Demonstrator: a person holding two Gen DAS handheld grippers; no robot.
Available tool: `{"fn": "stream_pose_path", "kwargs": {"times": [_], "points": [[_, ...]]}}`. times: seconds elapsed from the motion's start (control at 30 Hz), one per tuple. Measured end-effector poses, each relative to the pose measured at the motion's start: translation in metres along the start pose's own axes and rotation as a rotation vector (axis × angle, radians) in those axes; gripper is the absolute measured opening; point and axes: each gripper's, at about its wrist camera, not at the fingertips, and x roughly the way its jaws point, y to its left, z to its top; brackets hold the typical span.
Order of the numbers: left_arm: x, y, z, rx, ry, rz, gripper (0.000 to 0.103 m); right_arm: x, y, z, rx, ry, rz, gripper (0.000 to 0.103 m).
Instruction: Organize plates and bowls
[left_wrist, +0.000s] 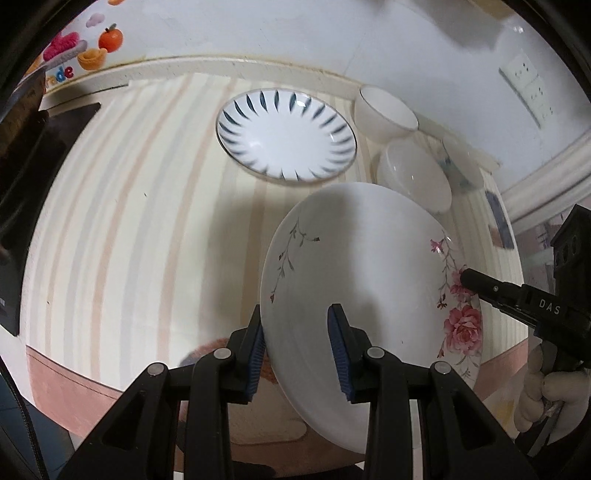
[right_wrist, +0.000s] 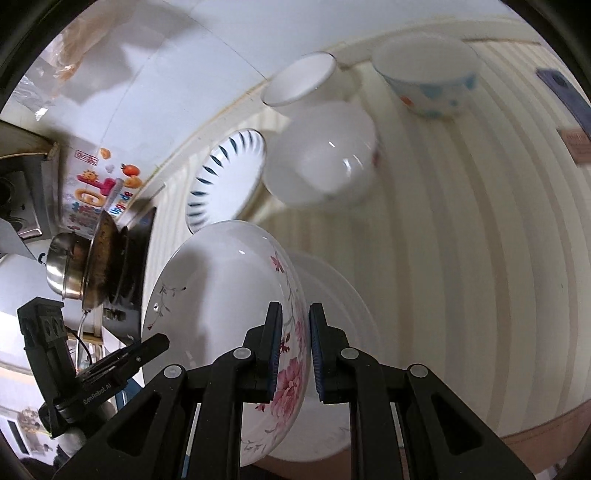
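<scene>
A white plate with pink flowers (left_wrist: 354, 266) is held tilted above the striped tablecloth; it also shows in the right wrist view (right_wrist: 221, 295). My left gripper (left_wrist: 297, 343) is open, its fingers astride the plate's near rim. My right gripper (right_wrist: 295, 354) is shut on the plate's flowered rim; in the left wrist view it shows at the right (left_wrist: 469, 277). A blue-patterned plate (left_wrist: 286, 134) lies at the back, also seen in the right wrist view (right_wrist: 229, 173). White bowls (left_wrist: 384, 110) (left_wrist: 413, 177) and a spotted bowl (right_wrist: 428, 81) stand at the back right.
A stove with a dark wok (right_wrist: 107, 258) and a steel pot (right_wrist: 62, 269) stands to the left of the cloth. A wall with a socket (left_wrist: 528, 88) runs behind. A dark flat object (right_wrist: 561, 92) lies at the cloth's right.
</scene>
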Motion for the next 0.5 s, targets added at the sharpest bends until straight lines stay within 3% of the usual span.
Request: {"fn": "stream_pose_path", "kwargs": {"times": [0.5], "points": [[0.038,-0.007,-0.023,0.032,0.074,0.066,0.03,0.02,-0.023,-0.022,0.0,0.042,-0.041,0.017]]}}
